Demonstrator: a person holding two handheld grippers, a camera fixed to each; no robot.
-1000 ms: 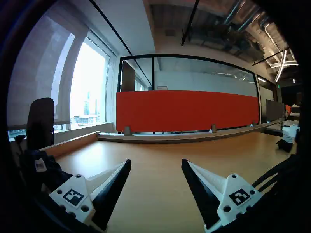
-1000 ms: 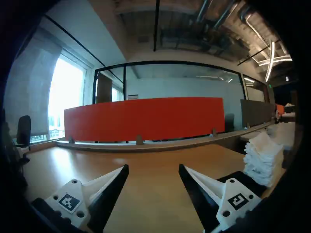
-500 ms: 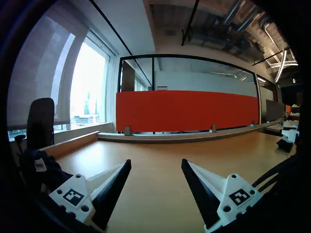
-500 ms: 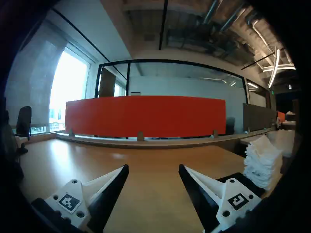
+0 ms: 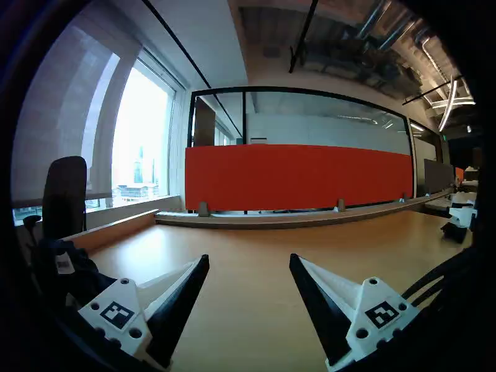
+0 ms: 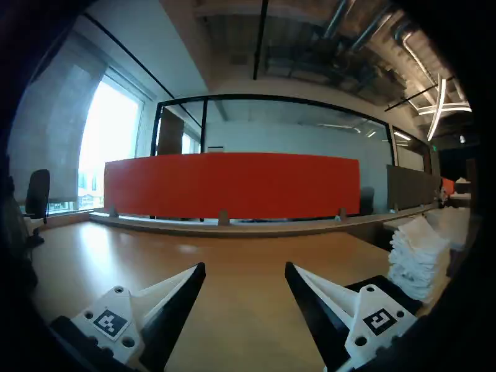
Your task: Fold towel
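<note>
The left gripper (image 5: 248,256) has two pointy fingers (image 5: 183,297). They are white outside and black inside. Each white base has small round screw holes (image 5: 124,281) and a square black-and-white tag (image 5: 116,314). Black cables (image 5: 434,279) run along its right side. The right gripper (image 6: 244,265) looks just the same.

Right gripper (image 6: 243,266) rolls slightly and settles level.
In the right gripper view the red partition (image 6: 232,186) now runs straight instead of sloping. The ceiling rail (image 6: 260,37) above it sits further right, and the towel stack (image 6: 421,257) to its right sits marginally lower.
</note>
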